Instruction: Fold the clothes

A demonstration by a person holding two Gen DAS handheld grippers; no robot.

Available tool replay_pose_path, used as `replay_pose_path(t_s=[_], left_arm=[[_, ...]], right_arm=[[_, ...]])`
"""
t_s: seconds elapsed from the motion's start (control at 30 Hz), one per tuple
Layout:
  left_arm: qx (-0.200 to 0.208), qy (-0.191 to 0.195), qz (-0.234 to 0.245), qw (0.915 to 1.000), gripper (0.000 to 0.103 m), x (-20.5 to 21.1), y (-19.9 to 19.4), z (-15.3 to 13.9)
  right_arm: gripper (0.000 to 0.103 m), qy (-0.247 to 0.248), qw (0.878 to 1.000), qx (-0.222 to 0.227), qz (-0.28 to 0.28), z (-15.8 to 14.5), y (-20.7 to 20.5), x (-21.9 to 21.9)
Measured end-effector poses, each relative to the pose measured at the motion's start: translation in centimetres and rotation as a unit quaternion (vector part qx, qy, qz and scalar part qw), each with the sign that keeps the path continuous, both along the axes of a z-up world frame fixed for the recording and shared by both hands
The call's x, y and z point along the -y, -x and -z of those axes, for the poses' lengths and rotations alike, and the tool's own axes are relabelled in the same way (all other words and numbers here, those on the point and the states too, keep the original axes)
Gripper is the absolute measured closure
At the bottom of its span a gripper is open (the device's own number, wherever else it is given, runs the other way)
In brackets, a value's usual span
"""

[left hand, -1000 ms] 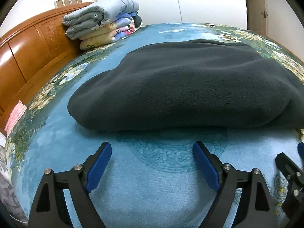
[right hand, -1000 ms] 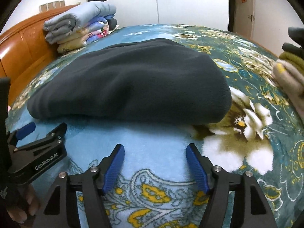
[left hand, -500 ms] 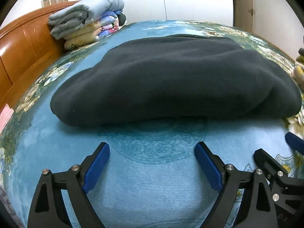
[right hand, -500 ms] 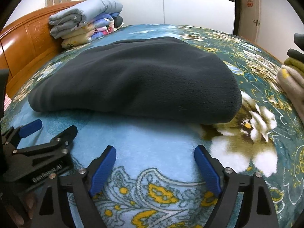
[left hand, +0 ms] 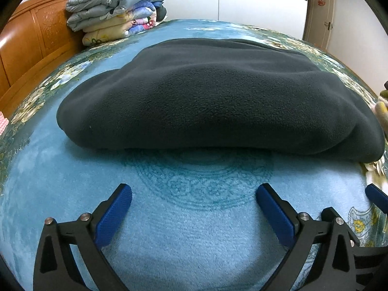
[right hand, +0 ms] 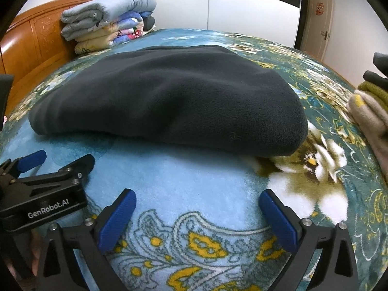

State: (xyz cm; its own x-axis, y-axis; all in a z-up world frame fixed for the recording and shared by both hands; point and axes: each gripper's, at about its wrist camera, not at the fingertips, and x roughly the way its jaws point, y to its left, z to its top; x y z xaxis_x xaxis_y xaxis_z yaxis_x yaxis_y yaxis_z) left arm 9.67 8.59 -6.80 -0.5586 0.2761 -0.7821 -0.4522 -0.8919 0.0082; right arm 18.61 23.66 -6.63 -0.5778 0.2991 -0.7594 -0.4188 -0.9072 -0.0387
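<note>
fleece lies doubled, rounded fold facing claws | left claw spread, empty | right claw spread, empty, both short of the fold | bed carries it

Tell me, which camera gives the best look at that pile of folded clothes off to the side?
The right wrist view. There the clothes pile shows its stacked layers, olive and beige, at the right edge, though the frame cuts it off. The left wrist view catches only a sliver of it beyond the dark fleece.
</note>
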Motion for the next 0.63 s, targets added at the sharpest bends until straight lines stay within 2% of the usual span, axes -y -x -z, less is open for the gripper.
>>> replay_pose_path(t_s=[0.63], left_arm=[[0.005,-0.005,0.004,1.0,0.0,0.6,1.6,0.1]], right_arm=[[0.0,0.015,1.0,-0.003,-0.002,0.2,-0.1,-0.6]])
